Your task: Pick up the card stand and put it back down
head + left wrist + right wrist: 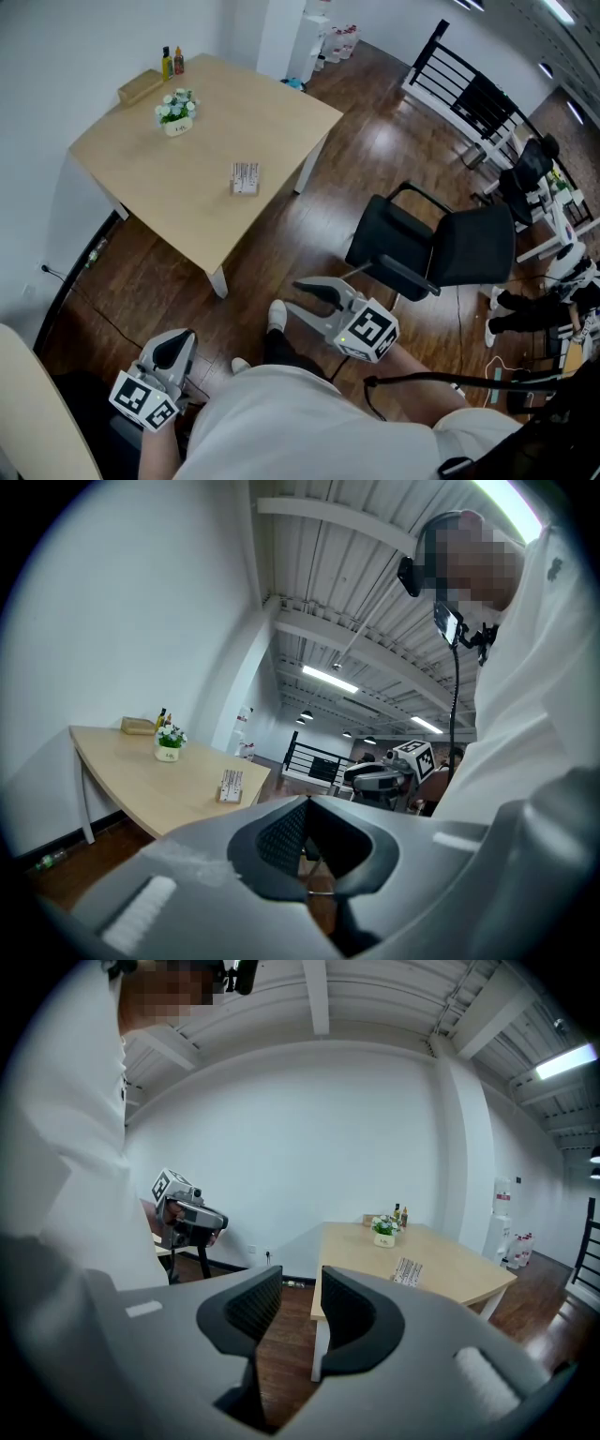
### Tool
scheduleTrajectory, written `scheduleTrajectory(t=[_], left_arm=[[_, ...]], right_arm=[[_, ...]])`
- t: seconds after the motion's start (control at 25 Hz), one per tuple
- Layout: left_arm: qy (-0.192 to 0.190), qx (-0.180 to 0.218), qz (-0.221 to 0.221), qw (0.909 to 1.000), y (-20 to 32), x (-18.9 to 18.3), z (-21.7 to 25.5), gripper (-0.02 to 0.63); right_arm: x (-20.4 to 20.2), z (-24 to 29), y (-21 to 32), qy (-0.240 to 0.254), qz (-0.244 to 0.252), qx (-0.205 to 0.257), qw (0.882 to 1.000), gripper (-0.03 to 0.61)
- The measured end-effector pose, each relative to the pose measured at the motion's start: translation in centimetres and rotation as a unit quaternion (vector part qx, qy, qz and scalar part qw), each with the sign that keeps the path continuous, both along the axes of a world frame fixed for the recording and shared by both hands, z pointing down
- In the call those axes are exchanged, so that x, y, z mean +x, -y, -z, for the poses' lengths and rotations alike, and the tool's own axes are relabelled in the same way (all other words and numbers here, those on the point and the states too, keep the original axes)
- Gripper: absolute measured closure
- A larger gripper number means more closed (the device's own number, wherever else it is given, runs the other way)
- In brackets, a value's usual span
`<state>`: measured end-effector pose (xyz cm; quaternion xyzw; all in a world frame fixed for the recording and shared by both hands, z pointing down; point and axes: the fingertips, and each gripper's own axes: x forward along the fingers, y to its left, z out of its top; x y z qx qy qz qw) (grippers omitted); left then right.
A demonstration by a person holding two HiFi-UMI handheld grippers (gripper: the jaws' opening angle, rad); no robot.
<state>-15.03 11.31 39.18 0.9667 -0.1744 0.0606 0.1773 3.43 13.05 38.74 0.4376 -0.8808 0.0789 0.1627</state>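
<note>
- Card stand [245,177] is sitting on the pale wooden surface [272,117], close to the edge that faces the black chair [441,246] and about midway along it. Nothing is touching it.
- It's well apart from both claws. In both gripper views it's just a small thing far off on the surface.
- Left claw [176,342] is held low beside the person's white top, over the wood floor. Its tips look pressed together with nothing between them.
- Right claw [307,295] is out in front of the person's body, also over the floor, between the surface and the chair. Its pads are a little apart and you can only see bare floor through the gap, so it's got nothing in it.
- Other stuff on the surface: a little pot of white flowers [176,111] toward the wall-side edge, a flat tan box [140,86] on that edge, and two small bottles [172,62] by the far corner. All of it is well away from the card stand.
</note>
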Motion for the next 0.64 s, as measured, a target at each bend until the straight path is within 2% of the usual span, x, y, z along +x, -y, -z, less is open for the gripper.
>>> scheduleTrajectory(t=[0.24,0.64], left_arm=[[-0.012,0.002,-0.003,0.9999,-0.4,0.0,0.2,0.612],[-0.011,0.004,0.002,0.9999,-0.6,-0.8,0.5,0.612]], right_arm=[[-0.5,-0.2,0.0,0.001,0.006,-0.002,1.000,0.442],[-1.5,-0.1,0.0,-0.005,0.017,-0.003,1.000,0.443]])
